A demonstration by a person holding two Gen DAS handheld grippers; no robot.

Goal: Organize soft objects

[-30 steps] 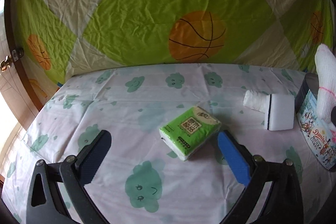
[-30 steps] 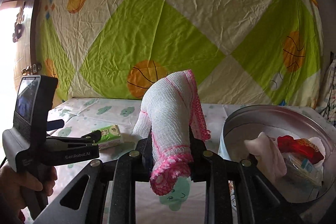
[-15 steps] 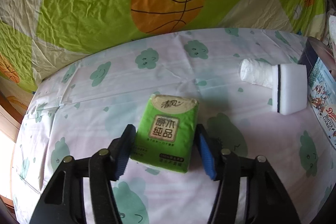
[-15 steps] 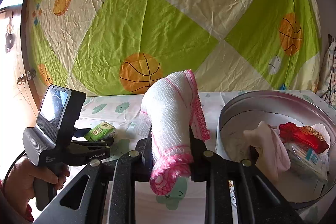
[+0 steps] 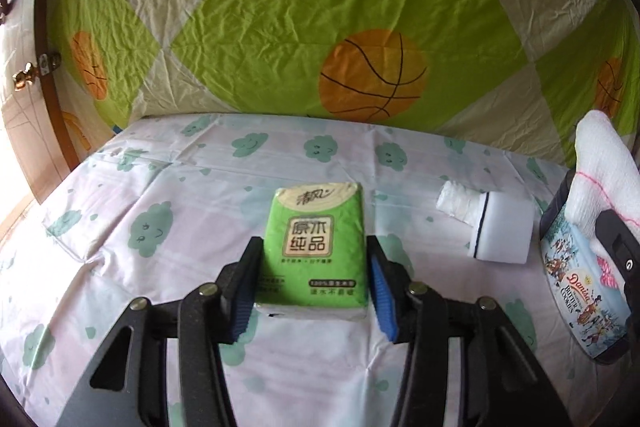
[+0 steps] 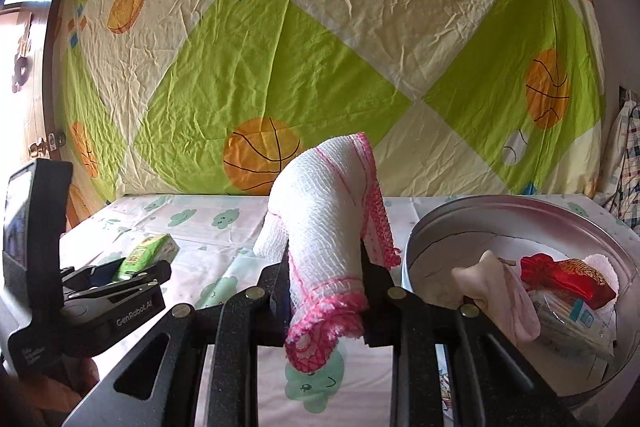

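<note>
Left wrist view: our left gripper [image 5: 314, 277] has just been closing its jaws; they now pinch the green tissue pack [image 5: 314, 247] at centre on the worktop [image 5: 160, 187], the sponge [image 5: 502, 233] at 3 o'clock. Right wrist view: our right gripper [image 6: 324, 291] clamps the white cloth [image 6: 324, 219]; the tin [image 6: 500, 211] sits at 3 o'clock. We judge that lifting the pack and carrying it to the tin comes next.

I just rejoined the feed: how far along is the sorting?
Done: several soft items already lie in the round tin. In hand: the right gripper is shut on the white cloth; the left gripper has just been closing on the green tissue pack. Left: the white sponge and the small white roll beside it.
</note>
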